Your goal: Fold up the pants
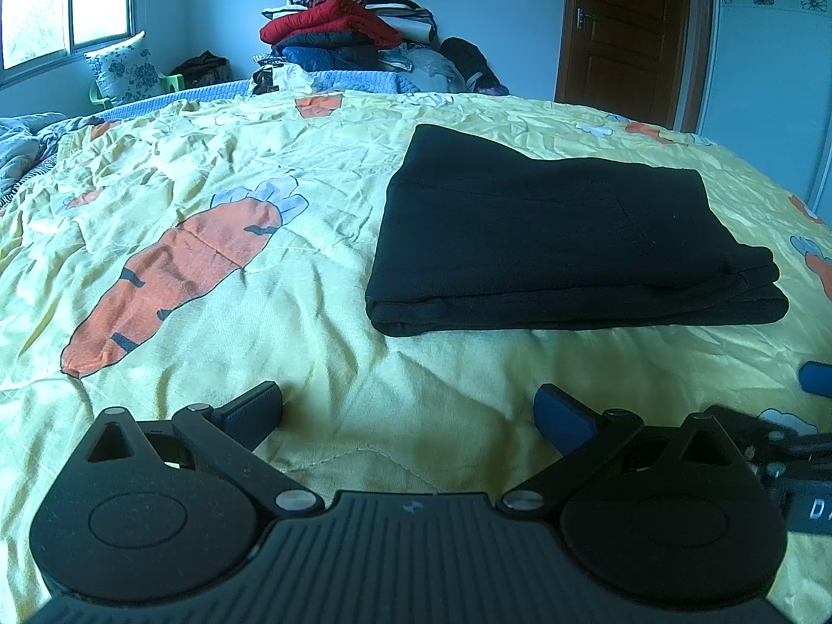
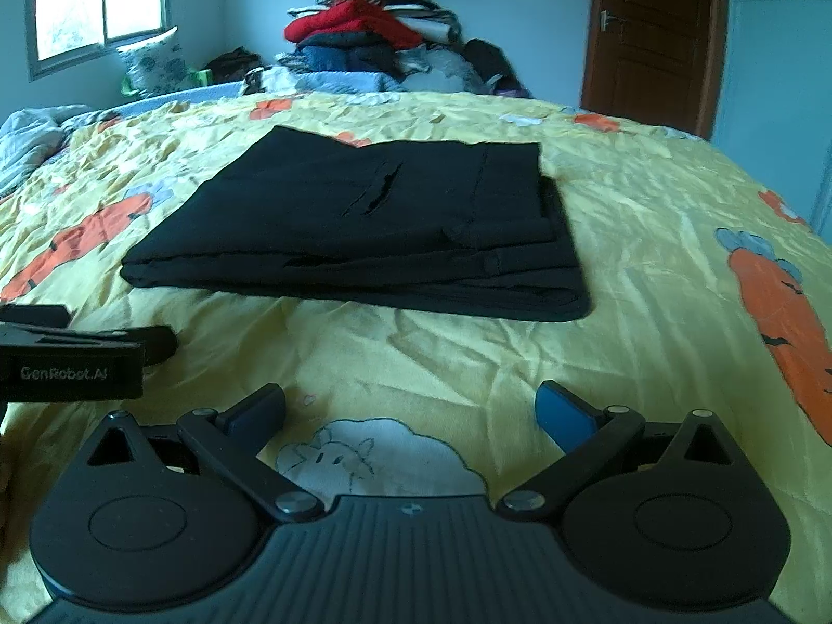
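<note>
Nearest, the left tool [image 1: 408,411] and the right tool [image 2: 411,411] hover side by side low over the bed [image 1: 218,312], each with its fingers spread wide and holding nothing. Just beyond them the black pants [image 2: 374,229] lie folded into a flat rectangle on the yellow carrot-print bedspread. Farther back, a pile of clothes [image 1: 338,31] stands against the wall.

Soft, bluish daylight enters from the window [image 1: 62,5] at far left, whose panes are blown out white. The bedspread [image 1: 322,239] below it is evenly lit, with faint shadows. Both views bow strongly and darken at the corners; the right wrist view is slightly blurred.
</note>
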{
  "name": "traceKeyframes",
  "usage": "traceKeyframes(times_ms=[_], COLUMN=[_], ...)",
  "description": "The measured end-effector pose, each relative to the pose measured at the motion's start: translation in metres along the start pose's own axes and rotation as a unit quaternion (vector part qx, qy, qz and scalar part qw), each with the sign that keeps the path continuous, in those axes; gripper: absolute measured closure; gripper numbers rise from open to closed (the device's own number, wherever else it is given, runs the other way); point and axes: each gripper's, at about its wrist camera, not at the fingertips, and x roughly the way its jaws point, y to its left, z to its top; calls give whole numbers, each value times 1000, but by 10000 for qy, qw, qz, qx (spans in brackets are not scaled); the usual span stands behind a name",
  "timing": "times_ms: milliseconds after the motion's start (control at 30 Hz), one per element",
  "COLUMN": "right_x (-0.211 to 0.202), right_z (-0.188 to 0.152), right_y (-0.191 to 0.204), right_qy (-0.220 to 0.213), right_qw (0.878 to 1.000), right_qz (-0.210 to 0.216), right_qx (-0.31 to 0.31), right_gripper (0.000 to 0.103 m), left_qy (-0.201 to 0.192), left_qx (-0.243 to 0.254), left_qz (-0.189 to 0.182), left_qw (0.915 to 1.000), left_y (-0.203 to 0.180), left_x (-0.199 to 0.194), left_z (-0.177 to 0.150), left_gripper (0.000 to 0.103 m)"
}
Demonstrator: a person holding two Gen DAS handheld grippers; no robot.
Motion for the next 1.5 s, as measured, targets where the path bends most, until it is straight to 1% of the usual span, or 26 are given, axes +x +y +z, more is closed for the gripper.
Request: traceKeyframes(times_ms=[67, 167, 333, 1500], right_x=[0, 3, 4, 3], right_z=[0, 1, 1, 0], right_y=[-1, -1, -4, -3], right_qy=[-9, 37, 57, 55], right_qw=[9999, 9999, 10000, 10000], right_qz=[-105, -113, -57, -50], right_qx=[38, 17, 57, 66], right_gripper=[0, 0, 0, 0], left_qy=[0, 0, 0, 0], left_qx=[1, 0, -1, -1], left_qz=[0, -1, -2, -2], left_qw=[10000, 10000, 10000, 10000], left_y=[0, 0, 0, 0], left_x=[0, 0, 0, 0], left_z=[0, 0, 0, 0], left_gripper=[0, 0, 0, 0])
